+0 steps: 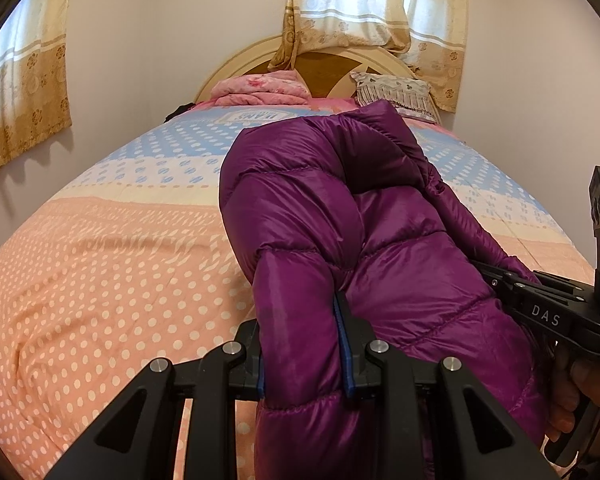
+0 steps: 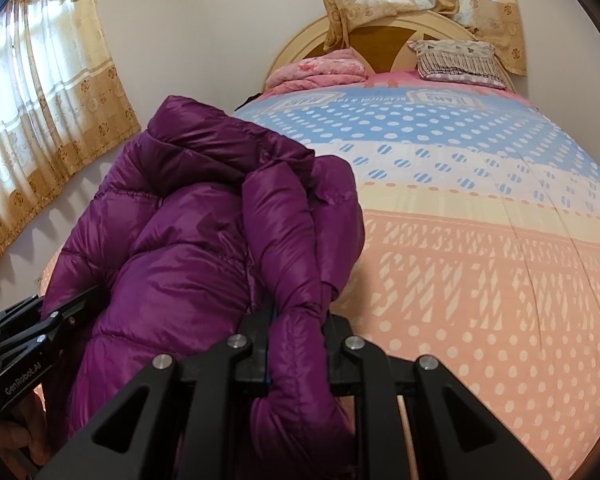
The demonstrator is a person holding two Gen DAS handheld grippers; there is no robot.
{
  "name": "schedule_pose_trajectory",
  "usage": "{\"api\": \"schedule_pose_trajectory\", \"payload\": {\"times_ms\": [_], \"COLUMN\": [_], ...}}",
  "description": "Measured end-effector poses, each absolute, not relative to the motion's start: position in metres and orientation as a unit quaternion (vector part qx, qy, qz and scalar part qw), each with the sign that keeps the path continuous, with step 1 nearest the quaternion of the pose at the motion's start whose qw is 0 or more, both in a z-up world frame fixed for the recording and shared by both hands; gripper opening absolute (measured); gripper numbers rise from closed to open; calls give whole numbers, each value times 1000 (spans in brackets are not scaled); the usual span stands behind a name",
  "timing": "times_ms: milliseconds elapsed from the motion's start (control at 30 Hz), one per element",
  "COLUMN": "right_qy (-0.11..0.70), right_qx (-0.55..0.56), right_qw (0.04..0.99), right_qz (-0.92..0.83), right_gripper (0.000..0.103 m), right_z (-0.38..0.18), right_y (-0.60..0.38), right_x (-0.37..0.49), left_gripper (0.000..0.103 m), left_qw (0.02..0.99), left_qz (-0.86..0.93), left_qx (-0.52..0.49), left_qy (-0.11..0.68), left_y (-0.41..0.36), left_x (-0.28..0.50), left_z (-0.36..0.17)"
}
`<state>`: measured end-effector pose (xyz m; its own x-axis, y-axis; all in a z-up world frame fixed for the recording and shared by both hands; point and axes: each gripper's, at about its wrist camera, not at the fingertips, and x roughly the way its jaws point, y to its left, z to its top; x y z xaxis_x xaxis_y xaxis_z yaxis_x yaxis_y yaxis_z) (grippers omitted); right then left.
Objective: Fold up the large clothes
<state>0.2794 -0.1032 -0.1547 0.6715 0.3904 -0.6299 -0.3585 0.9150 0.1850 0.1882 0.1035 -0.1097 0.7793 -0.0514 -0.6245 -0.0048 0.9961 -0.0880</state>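
the left gripper (image 1: 302, 344) is clamped on a fold of the purple puffer jacket (image 1: 340, 240), and the right gripper (image 2: 296, 344) pinches another fold of it. the jacket hangs bunched between them above the polka-dot bedspread (image 1: 100, 260), its length running away toward the headboard (image 1: 340, 68). "das" and "genrobot.ai" read on the grippers' sides; "jeans" is printed on the bedspread.

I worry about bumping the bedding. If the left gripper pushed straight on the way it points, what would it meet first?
The purple jacket already clamped in the left gripper leads; beyond it, probably the quilt, though depth is unclear.
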Motion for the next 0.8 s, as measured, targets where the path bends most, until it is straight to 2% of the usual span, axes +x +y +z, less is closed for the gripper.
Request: {"api": "schedule_pose_trajectory", "payload": {"times_ms": [600, 733, 800], "right_qy": [377, 379, 380], "right_qx": [27, 29, 28], "right_qw": [904, 904, 903], "right_qz": [201, 199, 197], "right_gripper": [18, 18, 19], "right_z": [-175, -177, -178], "right_y": [-94, -91, -91], "right_x": [290, 292, 293], "left_gripper": [29, 32, 37], "left_qw": [933, 932, 930], "left_qz": [-9, -7, -4], "left_qx": [-54, -53, -50], "left_qy": [355, 359, 363], "left_y": [110, 112, 112], "left_x": [201, 204, 206], "left_z": [-133, -138, -141]}}
